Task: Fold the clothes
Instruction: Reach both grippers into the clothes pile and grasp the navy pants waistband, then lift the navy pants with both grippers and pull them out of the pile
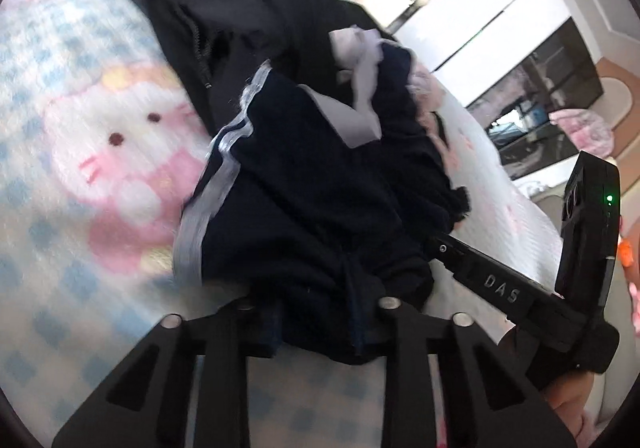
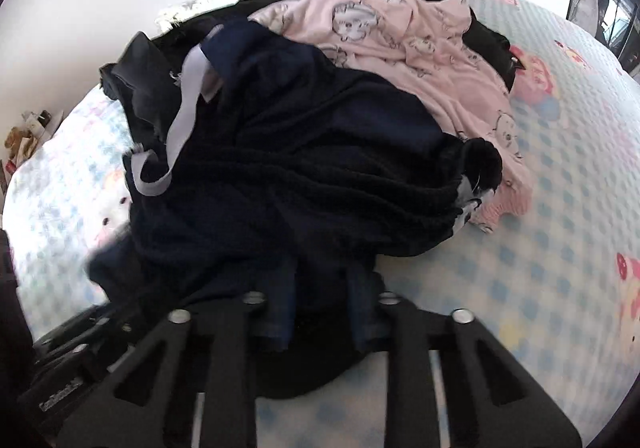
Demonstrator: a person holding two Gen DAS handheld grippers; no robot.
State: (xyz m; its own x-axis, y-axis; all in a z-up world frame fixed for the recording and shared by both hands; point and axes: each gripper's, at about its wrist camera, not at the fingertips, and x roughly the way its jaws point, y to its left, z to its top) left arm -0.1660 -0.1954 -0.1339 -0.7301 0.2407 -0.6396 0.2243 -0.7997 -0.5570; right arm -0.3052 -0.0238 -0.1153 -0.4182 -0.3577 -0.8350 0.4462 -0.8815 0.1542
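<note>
**Both claws buried in the navy garment on the bed**

Beneath everything you have a bed [image 2: 560,207] covered in a pale blue checked blanket printed with pink and white cartoon figures; white cupboards [image 1: 480,7] and a dark glass-fronted unit stand beyond it in your left wrist view, and a plain white wall backs your right wrist view.

Your task's thing, the navy garment [image 2: 312,151] with its white stripe trim [image 1: 224,151], lies crumpled near the bed's front edge, heaped partly over a black zipped jacket [image 1: 224,7]. A pink printed garment [image 2: 420,47] lies spread behind the navy one, touching its far side.

Your left claw [image 1: 316,328] is pushed into the near hem of the navy garment. Dark cloth bunches between the fingers and covers their tips, and the fingers stand close together on that fold, so it reads as clamped on the fabric.

Your right claw [image 2: 320,312] shows much the same: the fingers are drawn in, with a gathered pleat of navy cloth pinched between them and spilling over both tips. In your left wrist view that other tool [image 1: 520,288] enters from the right, its tip lost under the garment's edge just beside your left claw.

Both views are smeared with blur, so finer detail of the grip cannot be told.
</note>
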